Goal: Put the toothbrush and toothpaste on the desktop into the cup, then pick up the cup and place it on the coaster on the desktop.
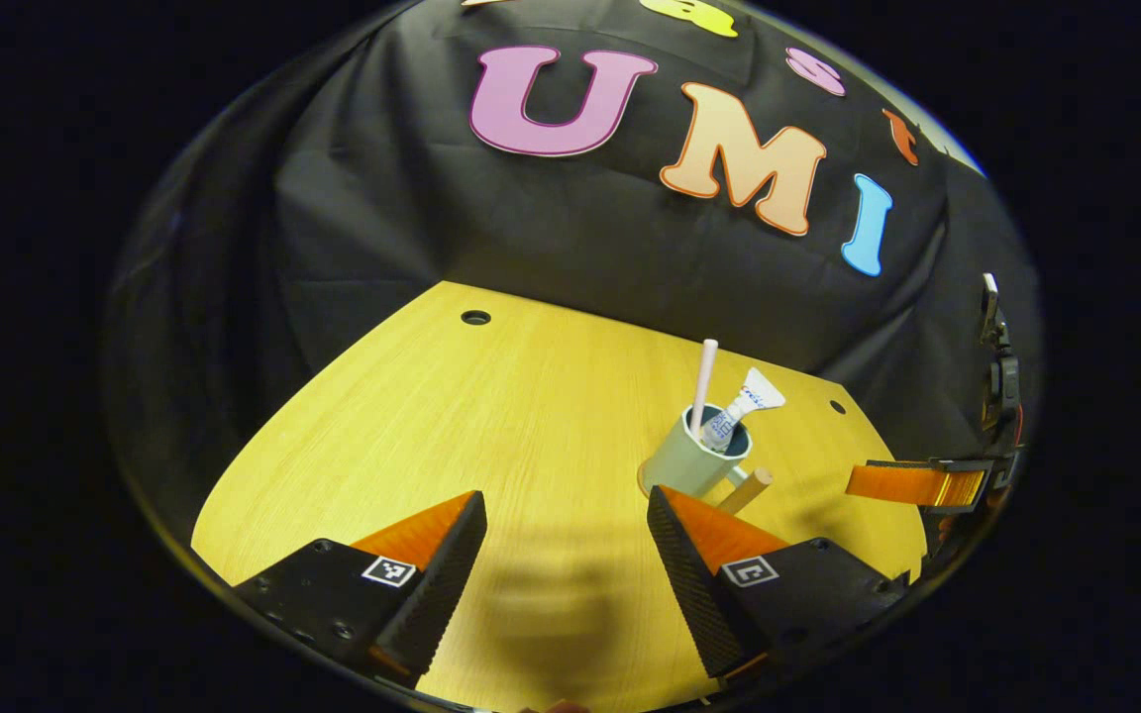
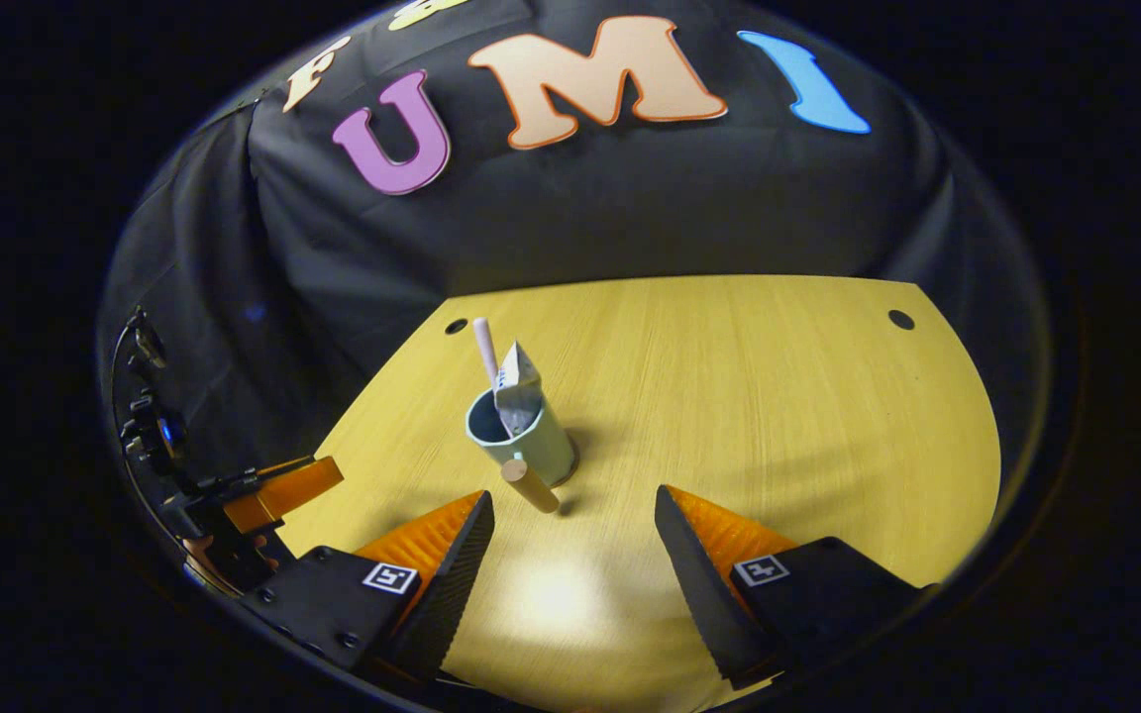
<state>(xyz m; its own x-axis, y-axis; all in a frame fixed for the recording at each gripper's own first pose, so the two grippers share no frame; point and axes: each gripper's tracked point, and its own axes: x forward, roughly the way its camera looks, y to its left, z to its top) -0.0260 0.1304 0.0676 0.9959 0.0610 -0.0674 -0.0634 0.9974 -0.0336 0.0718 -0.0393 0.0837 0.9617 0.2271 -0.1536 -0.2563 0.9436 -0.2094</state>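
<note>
Yellow wood-grain desktop (image 1: 491,416) with a pale green ceramic cup (image 1: 694,460) standing upright near its back edge, a round wooden-ended handle (image 1: 751,488) projecting from its side. A pale pink toothbrush (image 1: 703,386) and a white toothpaste tube (image 1: 741,408) stand inside the cup, leaning on its rim. The left gripper (image 1: 566,550) hovers before the cup, fingers spread wide, gripping nothing. The right gripper (image 2: 575,550) likewise hangs wide open and empty, the cup (image 2: 523,441) just beyond its fingertips.
</note>
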